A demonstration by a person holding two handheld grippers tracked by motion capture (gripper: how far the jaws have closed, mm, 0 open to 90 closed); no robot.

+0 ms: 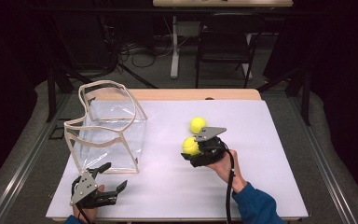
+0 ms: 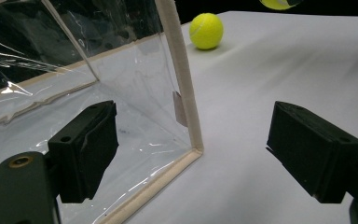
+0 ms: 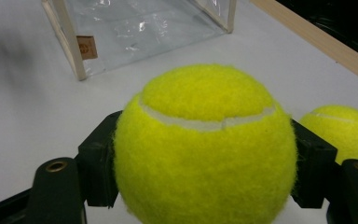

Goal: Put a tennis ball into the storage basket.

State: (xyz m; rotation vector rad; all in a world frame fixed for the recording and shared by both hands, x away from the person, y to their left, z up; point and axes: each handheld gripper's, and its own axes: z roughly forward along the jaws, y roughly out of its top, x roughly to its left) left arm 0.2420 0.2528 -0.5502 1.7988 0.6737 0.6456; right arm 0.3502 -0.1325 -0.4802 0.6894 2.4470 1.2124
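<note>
On the white table top (image 1: 261, 154), largest item first: a clear plastic bag (image 1: 107, 133) with cream fabric edging stands open-mouthed on the left half, its rim wavy and slumped. A small tan label (image 3: 86, 47) sits on one edge strip near a lower corner; it carries a round mark, too small to read.

Right gripper (image 1: 193, 148): jaws pinched on a yellow tennis ball (image 3: 205, 149), one pad pressed to each side, the white seam running across the top of the ball. From the right gripper view the ball sits squarely between the pads. From the high view the right hand (image 1: 221, 161) comes in from the lower right, blue sleeve (image 1: 256, 205) at the forearm, cable trailing back along the wrist, gripper pointing left and away toward the bag. Grey three-cornered plate faces up.

A second tennis ball (image 1: 197, 124) lies on the table just beyond the held one, close but whether touching I cannot tell.

Left gripper (image 1: 114, 177): jaws spread wide, nothing between them. It sits low at the near left edge of the table, aimed at the bag's near corner; one pad stands in front of the clear wall, the other over bare table.
</note>
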